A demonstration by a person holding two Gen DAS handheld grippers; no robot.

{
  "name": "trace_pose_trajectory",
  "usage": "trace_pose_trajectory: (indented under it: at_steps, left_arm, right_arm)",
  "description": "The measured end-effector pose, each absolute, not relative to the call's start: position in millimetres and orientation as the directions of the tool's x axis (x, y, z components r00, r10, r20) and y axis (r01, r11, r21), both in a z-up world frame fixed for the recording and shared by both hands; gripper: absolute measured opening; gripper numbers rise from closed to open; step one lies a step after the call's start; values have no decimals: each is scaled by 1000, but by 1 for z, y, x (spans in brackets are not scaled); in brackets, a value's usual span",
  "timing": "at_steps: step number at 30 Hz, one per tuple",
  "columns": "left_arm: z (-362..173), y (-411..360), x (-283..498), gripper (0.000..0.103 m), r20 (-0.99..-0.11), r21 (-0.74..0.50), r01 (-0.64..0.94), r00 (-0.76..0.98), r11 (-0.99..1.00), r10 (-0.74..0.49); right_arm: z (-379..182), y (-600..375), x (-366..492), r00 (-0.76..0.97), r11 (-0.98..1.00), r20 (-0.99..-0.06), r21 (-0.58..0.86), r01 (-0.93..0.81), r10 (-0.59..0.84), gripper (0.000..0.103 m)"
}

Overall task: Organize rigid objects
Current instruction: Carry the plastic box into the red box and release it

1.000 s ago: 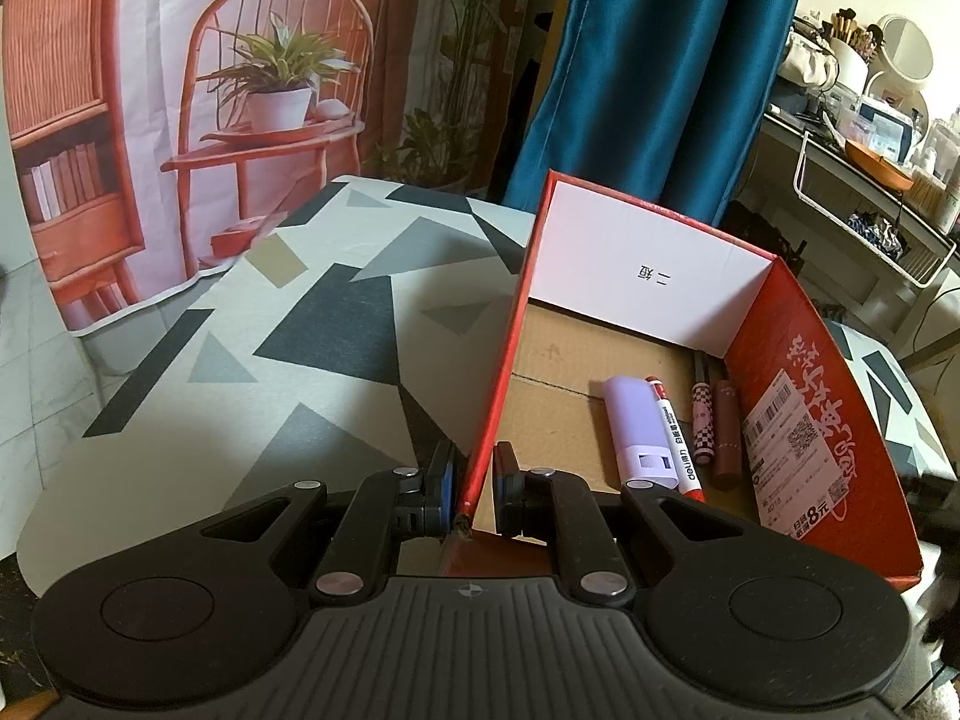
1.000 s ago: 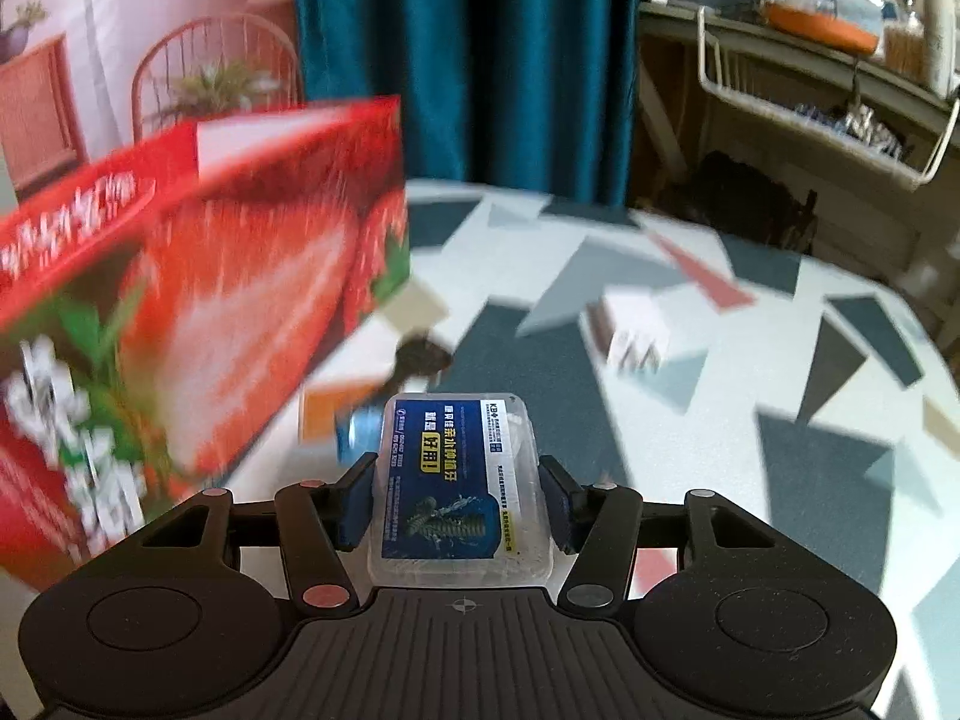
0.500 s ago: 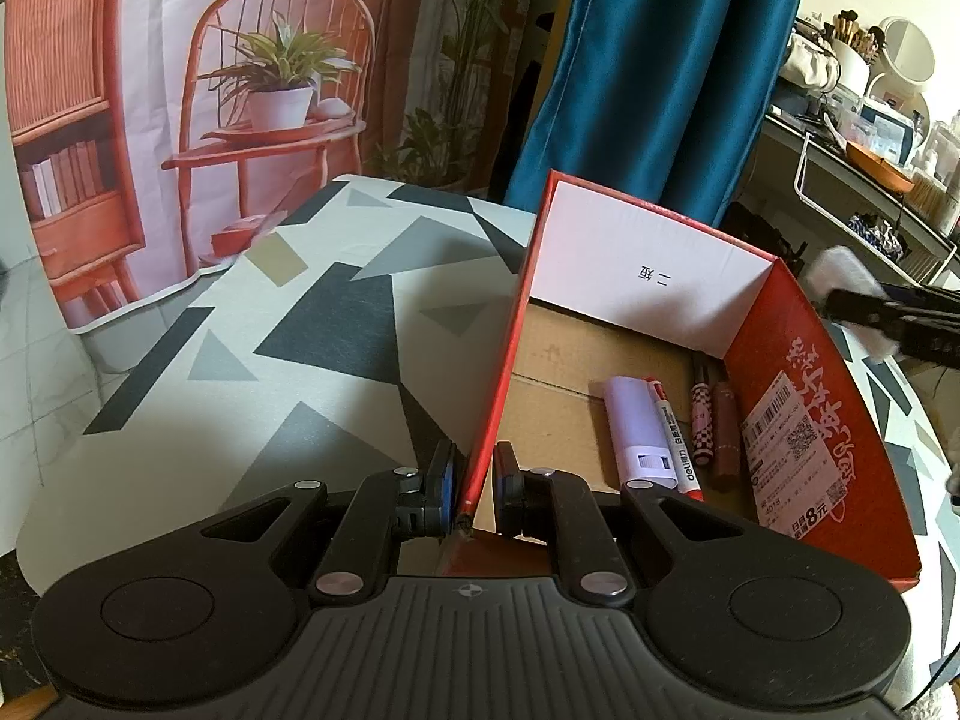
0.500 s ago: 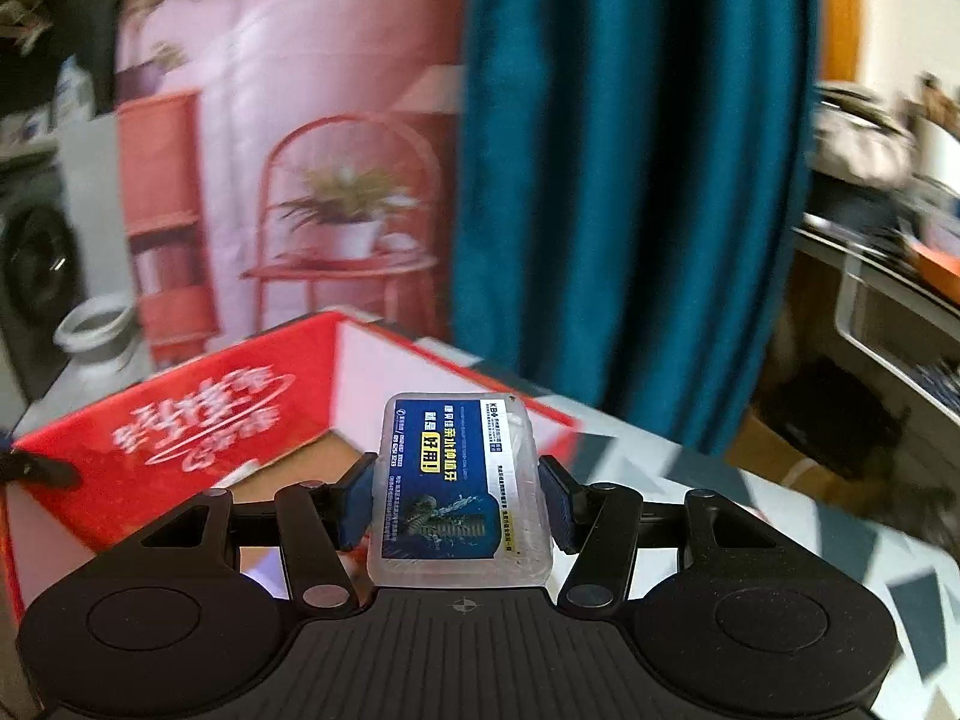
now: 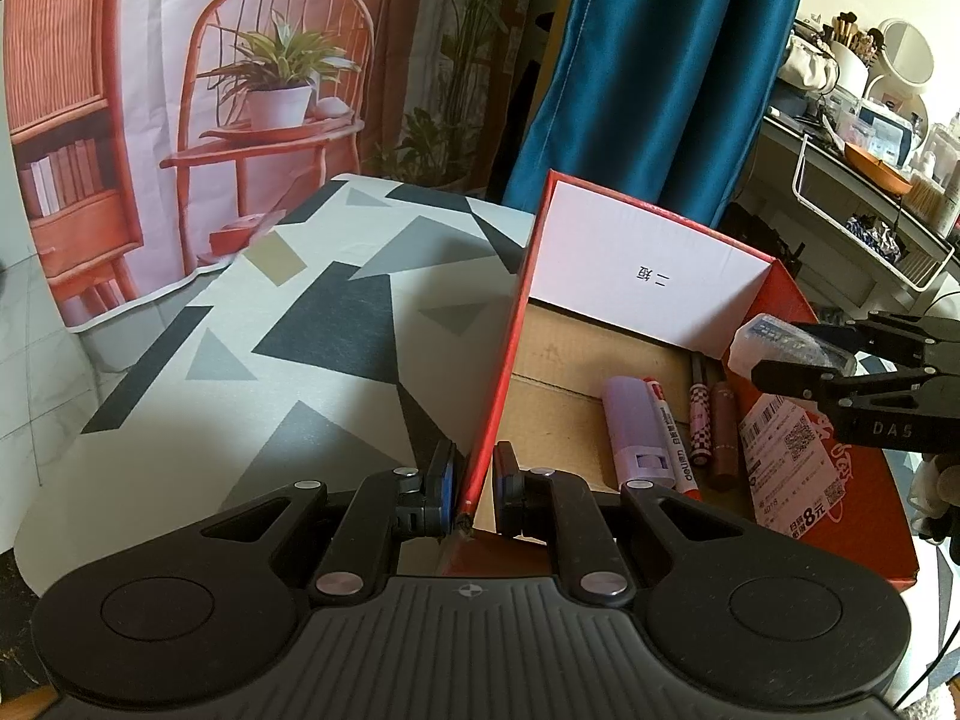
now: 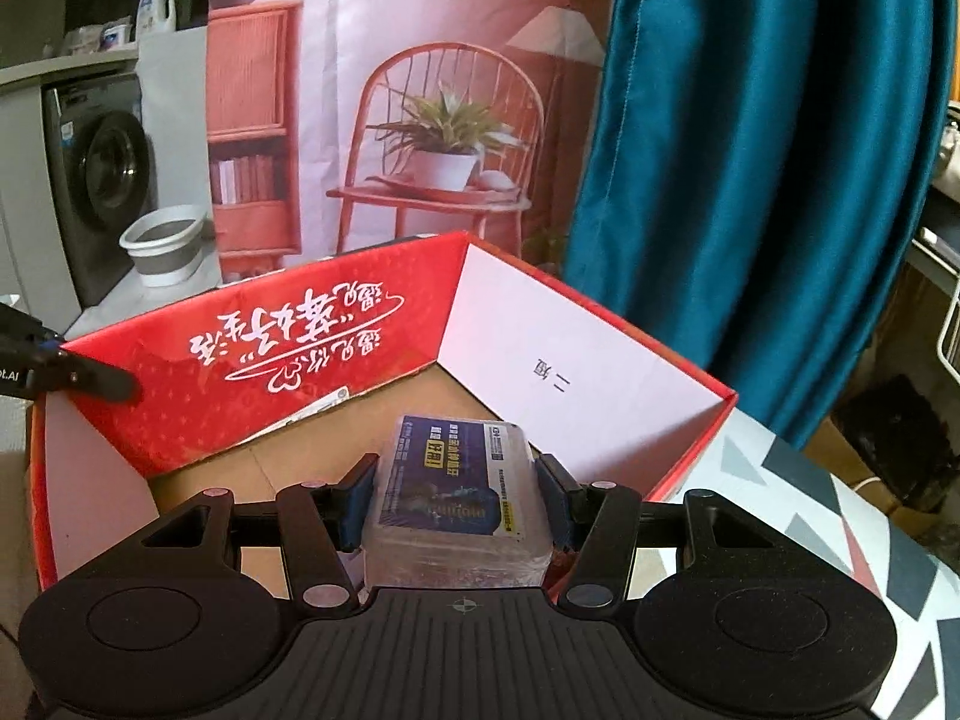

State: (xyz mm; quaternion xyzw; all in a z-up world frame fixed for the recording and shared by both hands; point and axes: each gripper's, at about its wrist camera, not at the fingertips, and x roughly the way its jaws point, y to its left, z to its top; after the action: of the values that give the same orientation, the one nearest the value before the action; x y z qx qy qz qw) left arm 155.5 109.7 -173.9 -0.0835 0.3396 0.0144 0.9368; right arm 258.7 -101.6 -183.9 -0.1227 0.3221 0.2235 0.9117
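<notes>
case: lower centre, over box, clamped across its long sides in my right gripper | I judge it stiff, light, slick plastic; keep the side grip | left gripper pinched on box wall, lower centre

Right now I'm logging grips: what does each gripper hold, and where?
Left gripper pinches the red box by its side wall's top edge. Right gripper clamps the clear plastic case by its long sides.

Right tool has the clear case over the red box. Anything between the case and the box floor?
Nothing visible. The case, in the right tool, hangs above bare cardboard inside the box; the pens lie apart from it along one wall.
</notes>
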Motion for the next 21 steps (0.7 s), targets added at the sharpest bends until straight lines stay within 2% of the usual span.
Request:
trace_pose_trajectory:
  at_steps: [21]
  left_arm:
    - [-175, 110, 156, 13, -638, -149, -84, 769, 985, -31]
  right_arm:
    - [-191, -103, 254, 668, 867, -660, -48, -496, 345, 52]
